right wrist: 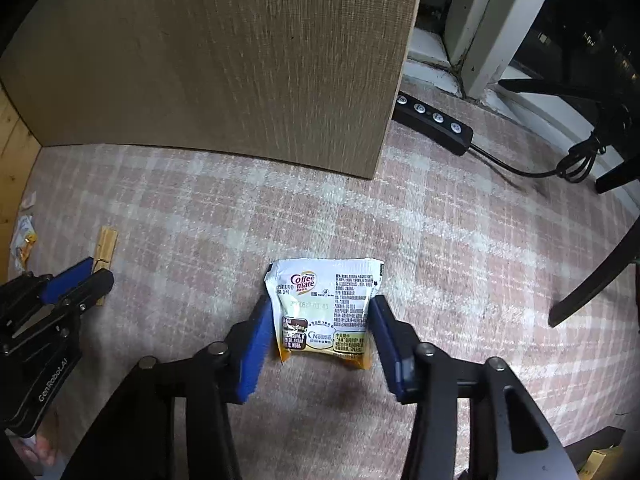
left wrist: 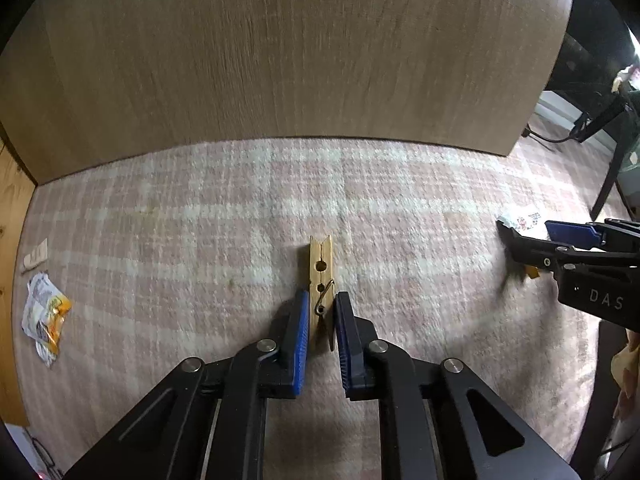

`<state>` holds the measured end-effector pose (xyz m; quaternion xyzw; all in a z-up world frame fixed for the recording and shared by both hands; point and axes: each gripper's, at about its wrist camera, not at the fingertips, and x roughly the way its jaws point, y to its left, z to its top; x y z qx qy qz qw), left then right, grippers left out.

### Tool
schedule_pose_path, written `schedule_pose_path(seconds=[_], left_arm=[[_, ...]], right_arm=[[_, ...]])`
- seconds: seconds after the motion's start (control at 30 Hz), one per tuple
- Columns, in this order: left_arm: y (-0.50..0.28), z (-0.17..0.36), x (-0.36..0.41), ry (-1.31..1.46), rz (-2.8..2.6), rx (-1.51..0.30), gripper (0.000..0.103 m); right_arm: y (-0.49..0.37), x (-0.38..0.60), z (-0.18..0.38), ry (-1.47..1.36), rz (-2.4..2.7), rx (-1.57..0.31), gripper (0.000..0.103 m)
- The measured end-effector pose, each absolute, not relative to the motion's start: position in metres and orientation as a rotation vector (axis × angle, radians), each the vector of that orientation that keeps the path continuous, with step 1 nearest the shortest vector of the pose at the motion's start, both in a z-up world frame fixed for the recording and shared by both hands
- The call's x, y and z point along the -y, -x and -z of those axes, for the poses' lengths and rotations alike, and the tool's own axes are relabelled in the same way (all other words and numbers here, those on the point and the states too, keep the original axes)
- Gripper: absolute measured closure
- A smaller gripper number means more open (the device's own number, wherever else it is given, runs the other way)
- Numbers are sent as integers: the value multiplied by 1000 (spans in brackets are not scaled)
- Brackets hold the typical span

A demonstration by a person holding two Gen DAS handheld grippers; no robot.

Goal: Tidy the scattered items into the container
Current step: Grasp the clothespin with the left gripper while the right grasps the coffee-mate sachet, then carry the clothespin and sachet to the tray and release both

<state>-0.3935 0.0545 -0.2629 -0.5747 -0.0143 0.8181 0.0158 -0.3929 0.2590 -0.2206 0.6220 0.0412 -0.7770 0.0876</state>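
On the rug (left wrist: 200,208), your left gripper (left wrist: 322,320) straddles the clothespin (left wrist: 321,268) narrowly, unclamped, while your right gripper (right wrist: 322,328) brackets the creamer packet (right wrist: 326,308), fingers apart.

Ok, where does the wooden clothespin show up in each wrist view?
Left wrist: the wooden clothespin lies at centre on the carpet, its near end between the left gripper fingers.
Right wrist: clothespin at far left, by the left gripper.
Shared landmark: the tan panel standing behind.
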Motion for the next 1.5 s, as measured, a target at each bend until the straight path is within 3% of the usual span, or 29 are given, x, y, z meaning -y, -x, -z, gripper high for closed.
schedule_pose_path(seconds=[0.37,0.77,1.1,1.5], left_arm=[[315,255,-45,1771,-2560,160,89],[211,200,-42,1666,-2579,89,90],[147,162,-142,1516,-2421,-51,89],[121,144,-275,1389,-2230,-141,89]], right_arm=[[343,-274,212,-1818,2244,6,66],[251,-292,158,-1648,2252,114,66],[142,-350,108,-1544,2339,198,66],[55,-481,95,-1584,2558,360,66]])
